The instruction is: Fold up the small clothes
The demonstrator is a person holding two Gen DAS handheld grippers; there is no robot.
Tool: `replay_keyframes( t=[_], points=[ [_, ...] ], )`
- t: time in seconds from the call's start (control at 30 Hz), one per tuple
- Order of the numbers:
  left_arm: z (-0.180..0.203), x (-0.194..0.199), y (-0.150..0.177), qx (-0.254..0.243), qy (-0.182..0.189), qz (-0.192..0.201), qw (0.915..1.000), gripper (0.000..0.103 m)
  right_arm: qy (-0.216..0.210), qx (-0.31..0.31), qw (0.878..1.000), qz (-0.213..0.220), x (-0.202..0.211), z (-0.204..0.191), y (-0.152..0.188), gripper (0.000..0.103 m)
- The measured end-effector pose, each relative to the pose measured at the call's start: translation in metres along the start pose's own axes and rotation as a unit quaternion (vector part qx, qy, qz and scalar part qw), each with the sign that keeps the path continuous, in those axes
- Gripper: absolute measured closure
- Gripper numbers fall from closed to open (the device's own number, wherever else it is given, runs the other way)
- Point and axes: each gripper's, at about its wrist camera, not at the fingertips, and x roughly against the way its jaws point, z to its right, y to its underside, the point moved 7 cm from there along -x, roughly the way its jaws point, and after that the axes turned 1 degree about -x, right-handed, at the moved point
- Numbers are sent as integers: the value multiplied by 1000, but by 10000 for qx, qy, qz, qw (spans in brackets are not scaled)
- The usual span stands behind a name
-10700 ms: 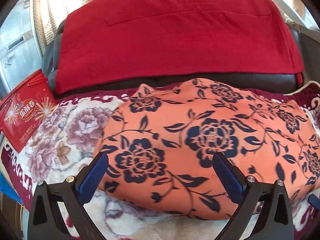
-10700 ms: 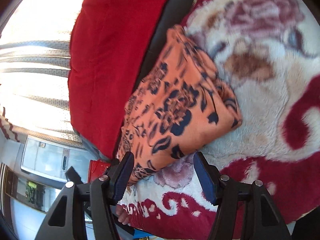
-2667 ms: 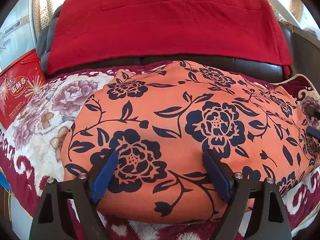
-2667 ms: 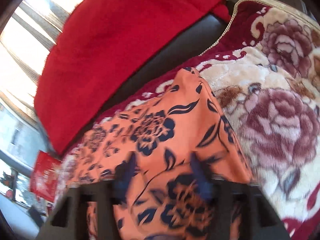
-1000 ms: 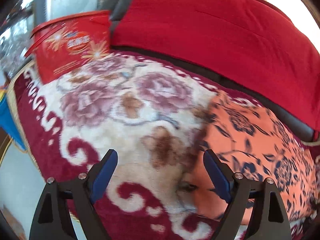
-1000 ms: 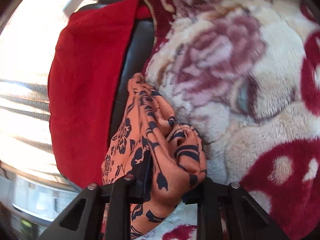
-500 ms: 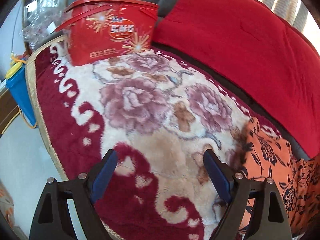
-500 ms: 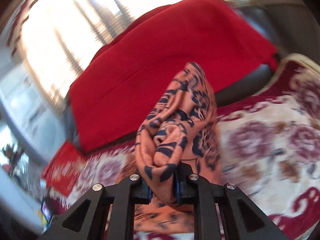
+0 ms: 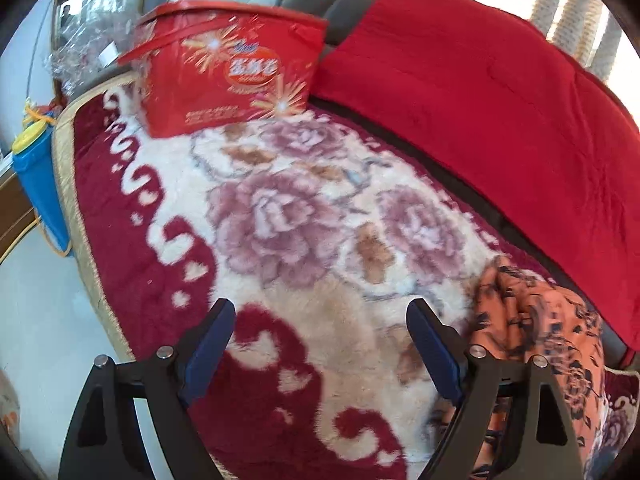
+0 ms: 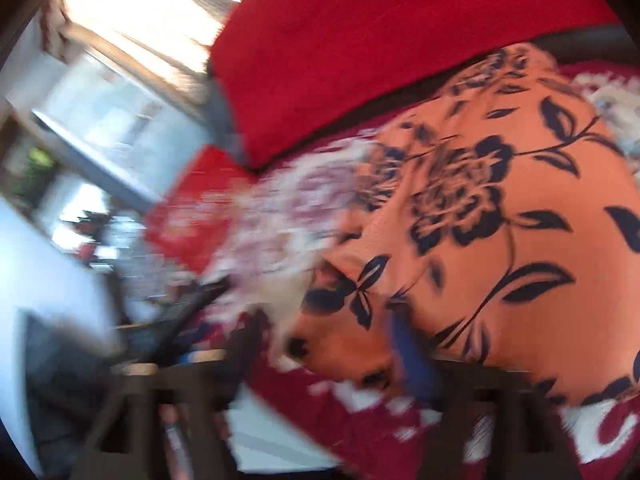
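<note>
Left wrist view. Left tool [image 9: 316, 344] wide apart, blue pads [image 9: 208, 346] clear of everything, nothing between them. It hangs over a plush flowered blanket [image 9: 280, 216], cream middle with mauve roses and dark red border scrolls. Orange garment with navy flowers [image 9: 536, 320] lies bunched at the lower right of the blanket, just beyond the tool's right finger and partly behind it; whether it touches that finger cannot be told. Behind it a dark sofa back [image 9: 480, 196] draped with a red cloth [image 9: 480, 80]. Red gift box [image 9: 228, 68] stands at the far end of the blanket, against the sofa. Blue container with yellow lid [image 9: 36, 184] off the blanket's left edge.

Right wrist view, heavily blurred. Right tool [image 10: 328, 344] has its jaws spread, having just opened; a rumpled corner of the orange garment [image 10: 500, 220] sits between the fingers, and the pads do not appear to press it. The garment spreads over the right half of the view on the blanket [image 10: 288, 200], red cloth [image 10: 380, 40] above. Bright window [image 10: 144, 12] upper left.
</note>
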Motion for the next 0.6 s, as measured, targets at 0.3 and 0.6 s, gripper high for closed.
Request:
replay_keyframes(
  t=[0.3, 0.6],
  points=[
    [94, 30, 37, -1139, 2069, -356, 9710, 15, 1073, 287, 9839, 1401, 127, 48, -27, 39],
    [123, -8, 82, -1265, 2184, -1613, 9541, 19, 1671, -440, 9770, 1250, 114, 110, -38, 42]
  ],
)
